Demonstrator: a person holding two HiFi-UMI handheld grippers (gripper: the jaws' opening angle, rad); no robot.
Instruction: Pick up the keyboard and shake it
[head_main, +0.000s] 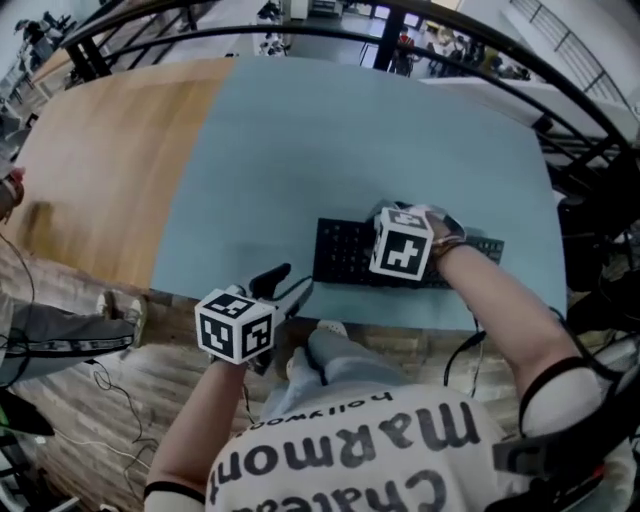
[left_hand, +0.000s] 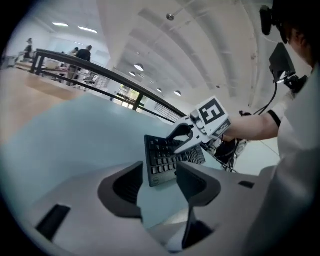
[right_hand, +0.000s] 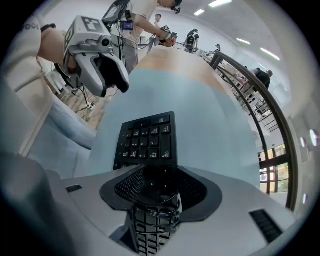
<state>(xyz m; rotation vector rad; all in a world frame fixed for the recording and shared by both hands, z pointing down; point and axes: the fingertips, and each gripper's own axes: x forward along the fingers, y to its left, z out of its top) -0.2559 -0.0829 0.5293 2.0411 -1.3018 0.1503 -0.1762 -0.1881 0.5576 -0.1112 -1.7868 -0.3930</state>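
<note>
A black keyboard (head_main: 345, 250) lies on the blue mat near the table's front edge, with its number pad (right_hand: 147, 140) at the end toward my left gripper. My right gripper (head_main: 390, 240) sits over the keyboard's middle, shut across its width, and the keys run in between its jaws (right_hand: 152, 187). From the left gripper view its two fingers (left_hand: 181, 134) straddle the keyboard (left_hand: 160, 160). My left gripper (head_main: 283, 283) hangs at the table's front edge, just off the keyboard's left end. It stands open (left_hand: 157, 182) with nothing between its jaws and shows in the right gripper view as the left gripper (right_hand: 107, 70).
The blue mat (head_main: 330, 150) covers the right part of a wooden table top (head_main: 110, 160). A black railing (head_main: 300, 35) curves behind the table. Cables (head_main: 465, 350) hang below the front edge on the right. People stand far off in the hall.
</note>
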